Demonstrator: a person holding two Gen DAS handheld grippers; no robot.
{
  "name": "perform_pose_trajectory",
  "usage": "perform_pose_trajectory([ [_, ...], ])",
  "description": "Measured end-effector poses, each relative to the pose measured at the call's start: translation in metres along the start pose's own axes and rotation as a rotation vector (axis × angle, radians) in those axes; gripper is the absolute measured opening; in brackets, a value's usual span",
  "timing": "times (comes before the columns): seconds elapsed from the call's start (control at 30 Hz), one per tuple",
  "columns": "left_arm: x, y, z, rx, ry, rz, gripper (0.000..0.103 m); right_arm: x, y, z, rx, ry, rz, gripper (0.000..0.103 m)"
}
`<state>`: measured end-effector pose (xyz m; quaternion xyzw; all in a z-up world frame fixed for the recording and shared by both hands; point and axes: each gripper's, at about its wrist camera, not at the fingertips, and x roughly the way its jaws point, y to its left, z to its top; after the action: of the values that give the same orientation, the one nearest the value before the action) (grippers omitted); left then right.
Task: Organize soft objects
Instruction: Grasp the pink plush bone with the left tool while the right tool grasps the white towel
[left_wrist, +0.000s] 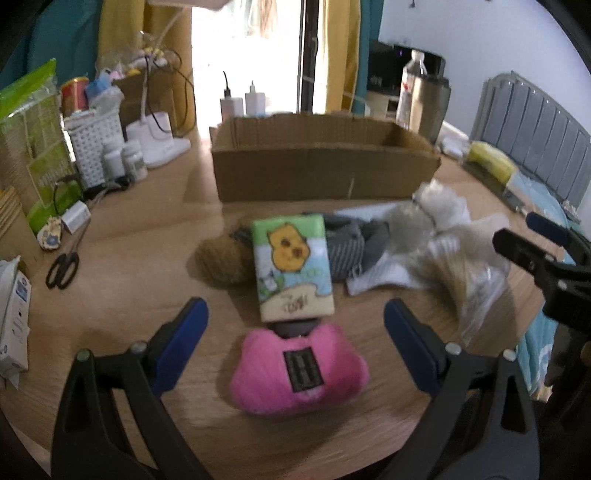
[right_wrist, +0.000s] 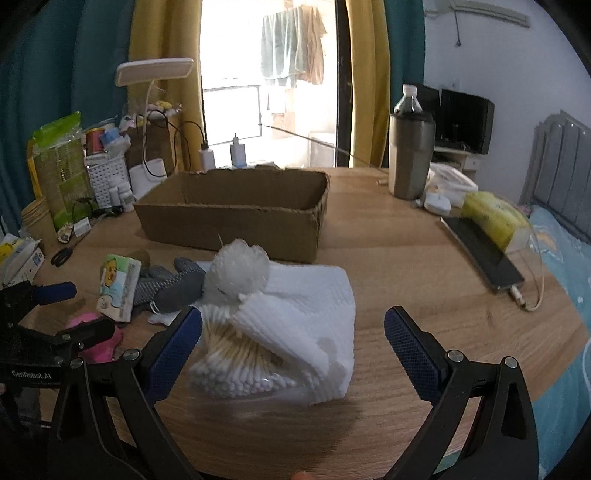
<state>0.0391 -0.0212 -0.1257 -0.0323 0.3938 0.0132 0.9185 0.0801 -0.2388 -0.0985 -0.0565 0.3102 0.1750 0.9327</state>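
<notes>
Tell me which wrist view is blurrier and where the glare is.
Left wrist view is blurrier: the pink plush and tissue pack smear. Right wrist view is sharper on the cotton swabs. Both blow out at the bright doorway behind the cardboard box.

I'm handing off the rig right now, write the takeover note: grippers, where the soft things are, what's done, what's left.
Left gripper: open, empty, jaws either side of the pink plush.
Right gripper: open, empty, facing the cotton swab bag and white tissue stack.
Tissue pack, brown plush and grey socks lie on the table before the box.
Done: nothing visible in the box.
Left: all of it.
</notes>
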Motion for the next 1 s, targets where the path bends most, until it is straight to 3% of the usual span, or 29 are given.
perform_pose_trajectory([
  [0.47,0.014,-0.006,-0.013,0.026,0.087,0.016,0.096,0.008,-0.017,-0.006,0.079,0.055,0.05,0.092],
  [0.57,0.014,-0.005,-0.014,0.029,0.087,0.014,0.096,0.007,-0.017,-0.005,0.08,0.051,0.064,0.083],
  [0.63,0.013,-0.006,-0.015,0.034,0.091,0.003,0.09,0.009,-0.017,-0.006,0.083,0.058,0.072,0.075],
  [0.73,0.015,-0.008,-0.016,0.044,0.108,0.002,0.071,0.012,-0.018,-0.006,0.086,0.071,0.089,0.064],
  [0.87,0.015,-0.009,-0.017,0.047,0.114,-0.008,0.069,0.015,-0.019,-0.006,0.091,0.081,0.106,0.053],
  [1.0,0.012,-0.013,-0.018,0.064,0.109,-0.031,0.066,0.017,-0.025,-0.007,0.123,0.085,0.094,0.052],
])
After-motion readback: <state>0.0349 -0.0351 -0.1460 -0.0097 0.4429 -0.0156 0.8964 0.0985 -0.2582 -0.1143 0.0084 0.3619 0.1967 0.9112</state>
